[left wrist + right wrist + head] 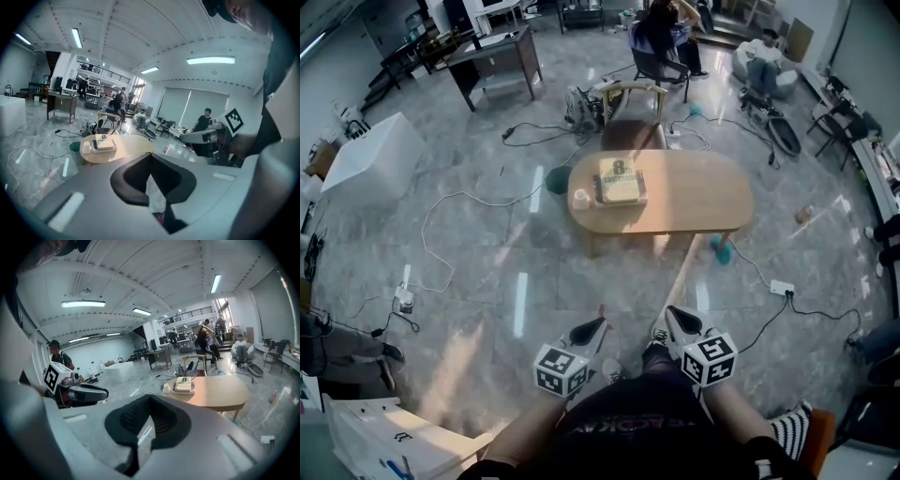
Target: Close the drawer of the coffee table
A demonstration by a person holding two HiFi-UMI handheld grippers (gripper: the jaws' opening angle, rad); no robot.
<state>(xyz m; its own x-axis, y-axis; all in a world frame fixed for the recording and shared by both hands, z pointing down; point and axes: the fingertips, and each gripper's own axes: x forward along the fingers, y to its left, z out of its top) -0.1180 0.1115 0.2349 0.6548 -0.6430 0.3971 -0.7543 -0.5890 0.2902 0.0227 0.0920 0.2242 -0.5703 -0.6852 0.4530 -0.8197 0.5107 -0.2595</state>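
The oval wooden coffee table (694, 197) stands on the floor some way ahead of me, with a stack of books (620, 180) and a white cup (581, 199) on its left part. No drawer front shows from here. My left gripper (600, 322) and right gripper (669, 310) are raised close to my body, well short of the table, both shut with nothing between the jaws. The left gripper view has the table (126, 145) beyond the closed tips (151, 153). In the right gripper view the table (220, 392) lies past the closed tips (150, 397).
A chair (633, 112) stands behind the table and a teal object (556, 180) at its left end. Cables and a power strip (782, 287) lie on the glossy floor. A white box (370, 155) and a desk (492, 61) are at the left; people sit at the back.
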